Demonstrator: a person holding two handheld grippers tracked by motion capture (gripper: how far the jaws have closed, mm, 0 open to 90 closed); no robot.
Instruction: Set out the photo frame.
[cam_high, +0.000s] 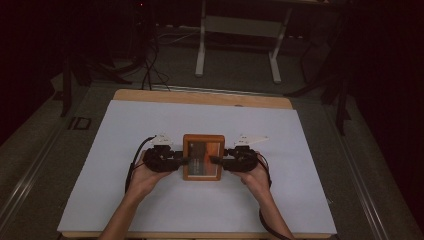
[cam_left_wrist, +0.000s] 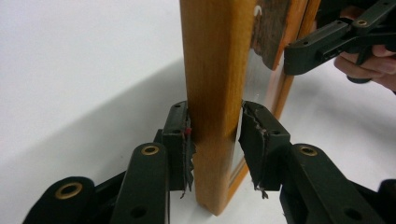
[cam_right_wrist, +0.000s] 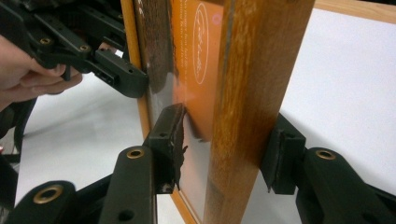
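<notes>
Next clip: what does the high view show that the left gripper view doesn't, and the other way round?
High view: the whole table, the floor stand beyond it, both forearms, and the left gripper and right gripper at opposite sides of the wooden frame. Left gripper view: up close, its fingers pressing both faces of the frame's rail, with frayed pads. Shared: the frame, the right gripper, the white sheet.

Picture frame (cam_high: 203, 157): orange-brown varnished wood w/ visible grain, slight sheen; glossy glass pane inside. White sheet (cam_high: 125, 200) under frame: matt, smooth. Gripper pads (cam_left_wrist: 187, 154): black, rough, frayed.
</notes>
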